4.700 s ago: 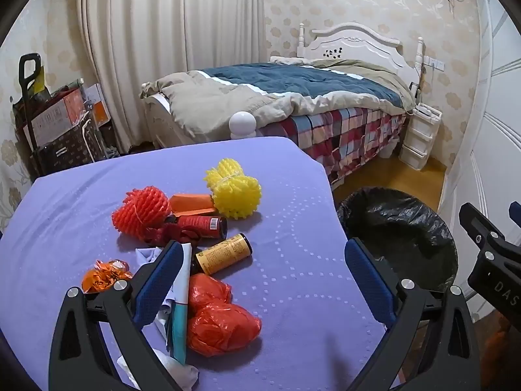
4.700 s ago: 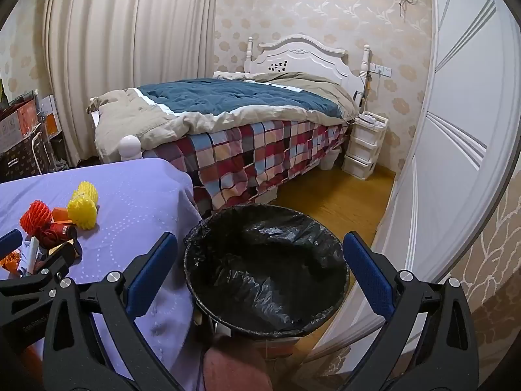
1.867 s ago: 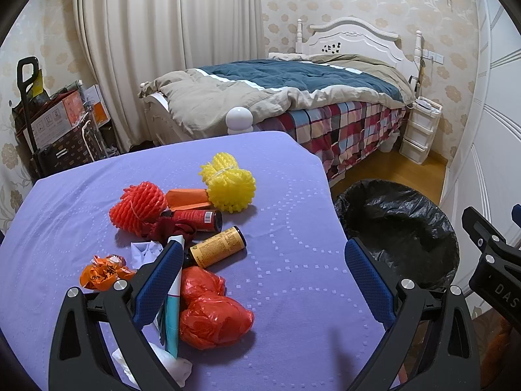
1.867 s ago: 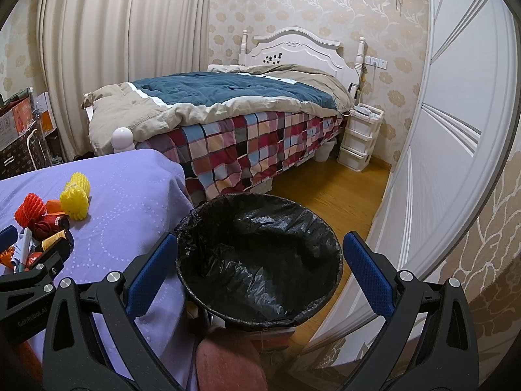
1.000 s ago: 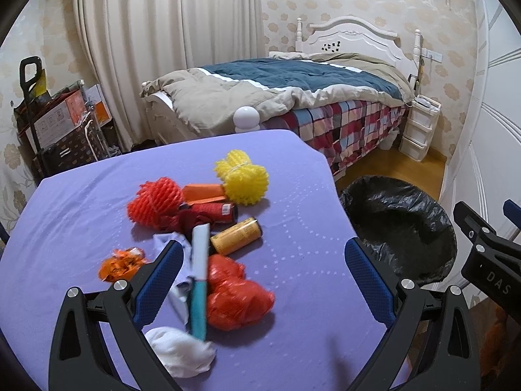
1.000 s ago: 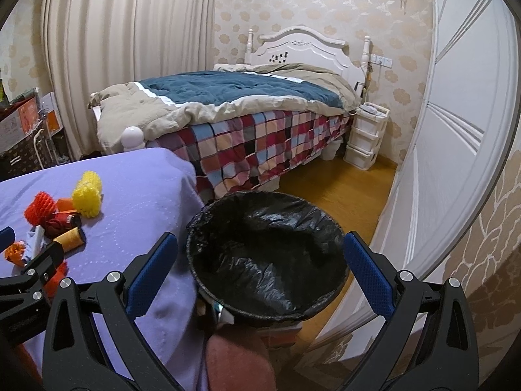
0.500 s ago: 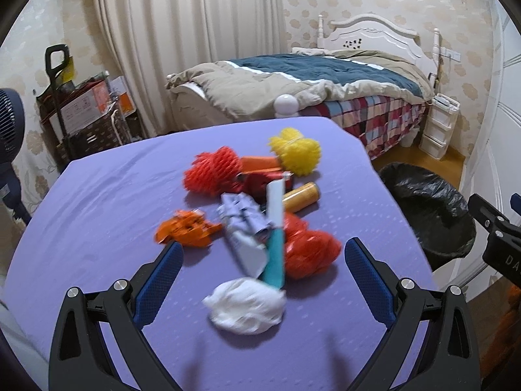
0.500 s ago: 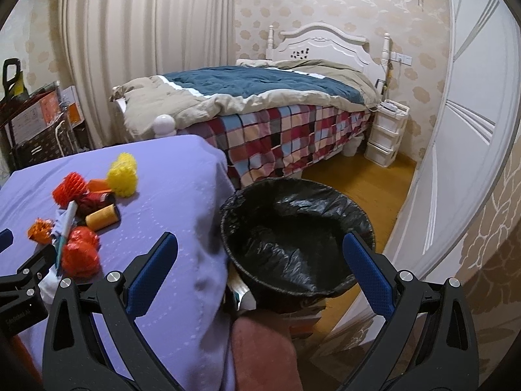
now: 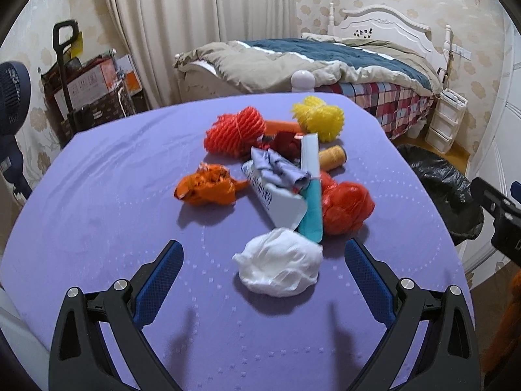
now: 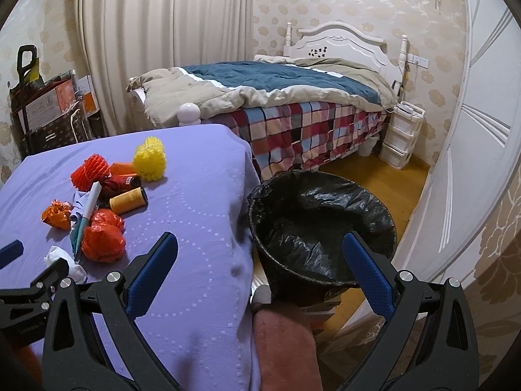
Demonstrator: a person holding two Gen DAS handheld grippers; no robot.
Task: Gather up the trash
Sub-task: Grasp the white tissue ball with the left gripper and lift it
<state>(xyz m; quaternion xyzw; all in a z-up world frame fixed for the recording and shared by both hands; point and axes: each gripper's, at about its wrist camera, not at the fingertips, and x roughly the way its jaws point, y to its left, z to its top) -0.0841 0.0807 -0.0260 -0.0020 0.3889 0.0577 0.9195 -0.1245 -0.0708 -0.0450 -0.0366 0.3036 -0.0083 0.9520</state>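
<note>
1. We see a bed [image 10: 293, 97] with a blue and beige quilt and a checked cover along the far wall, with a white drawer unit [image 10: 403, 133] beside it.
2. Nearer to us is a table under a purple cloth [image 9: 97, 215], and all the trash lies in one loose heap toward its middle.
3. A bin lined with a black bag [image 10: 322, 228] stands on the floor just off the table's right edge.
4. Our left gripper [image 9: 263, 260] hovers low over the near part of the cloth, jaws spread wide and holding nothing — the white crumpled wad [image 9: 278, 267] sits between its 2 blue pads.
5. Our right gripper [image 10: 260, 247] is likewise wide apart and bare, hanging over the table corner and the bin's near rim.
6. Behind the wad lie a red plastic bag [image 9: 345, 208], a white carton [image 9: 276, 195] with crumpled grey paper on top, and a teal and white tube [image 9: 311, 189] resting across them.
7. To the left sits an orange foil wrapper [image 9: 208, 189], slightly apart from the rest.
8. At the back are a red foam net [image 9: 234, 130], a yellow foam net [image 9: 319, 117] and a small yellow can [image 9: 332, 158] on its side.
</note>
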